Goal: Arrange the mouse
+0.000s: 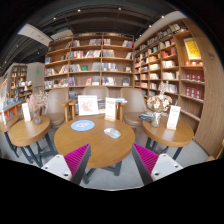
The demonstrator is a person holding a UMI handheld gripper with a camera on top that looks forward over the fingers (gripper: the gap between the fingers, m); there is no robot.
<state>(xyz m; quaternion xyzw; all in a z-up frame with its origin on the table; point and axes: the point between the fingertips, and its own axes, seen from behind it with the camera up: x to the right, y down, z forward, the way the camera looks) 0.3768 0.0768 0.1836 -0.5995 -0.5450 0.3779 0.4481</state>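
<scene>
A round wooden table (pixel 95 145) stands just ahead of my fingers. On it lie a round blue mat (pixel 83 125) on the left and a small pale object (pixel 112 132), probably the mouse, to the right of the mat. My gripper (pixel 111 151) is held above the floor before the table's near edge. Its fingers are wide open with nothing between them. The magenta pads (pixel 75 157) show on both sides.
Two upright white cards (pixel 89 105) stand at the table's far side. Round tables with flower vases stand to the left (pixel 25 131) and right (pixel 166 131). Chairs (pixel 134 101) ring the tables. Bookshelves (pixel 100 65) line the back and right walls.
</scene>
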